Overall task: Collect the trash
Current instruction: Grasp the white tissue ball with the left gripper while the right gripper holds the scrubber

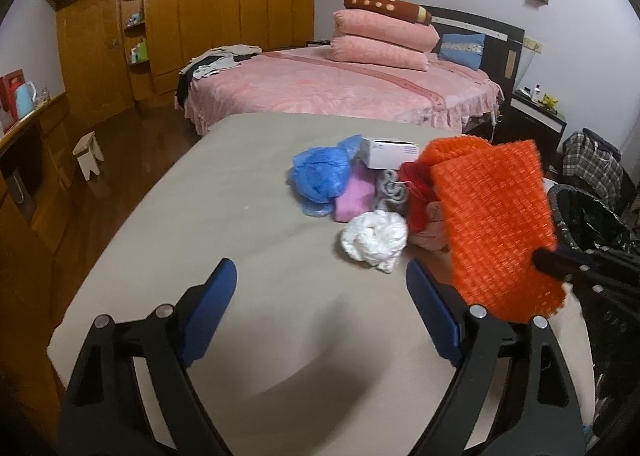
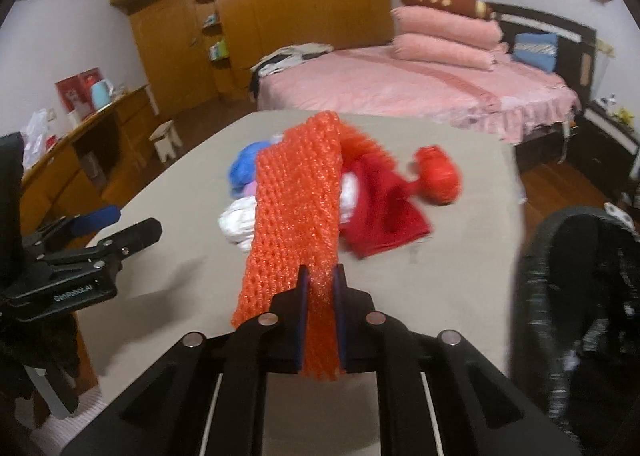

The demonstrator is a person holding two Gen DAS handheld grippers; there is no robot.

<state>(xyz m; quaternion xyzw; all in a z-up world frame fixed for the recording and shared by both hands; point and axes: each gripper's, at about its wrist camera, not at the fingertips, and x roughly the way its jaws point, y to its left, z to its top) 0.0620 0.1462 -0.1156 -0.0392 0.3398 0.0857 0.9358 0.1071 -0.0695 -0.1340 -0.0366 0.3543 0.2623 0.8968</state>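
Your right gripper (image 2: 320, 276) is clamped tight on the orange foam net (image 2: 298, 216). The net's near end is squeezed between the blue pads, and the rest runs up and away from the tips, lifted clear of the table (image 2: 460, 276). From the left wrist camera the same net hangs as a big orange sheet just right of the trash pile, with the right gripper's black tip biting its lower right edge.

Your left gripper (image 1: 320, 296) is spread wide with nothing between the fingers, only bare tabletop. It points at the pile, and the white crumpled bag (image 1: 376, 240) is the closest piece, just past the fingertips and a bit right of centre.

Behind the white bag sit the blue plastic bag (image 1: 318, 176), a pink piece (image 1: 354, 196), grey yarn (image 1: 392, 188), something red (image 1: 418, 184) and a small white box (image 1: 386, 152), all bunched together and touching.

The black bin (image 2: 580, 296) stands off the table's right edge, just beside the held net, with its mouth facing up.
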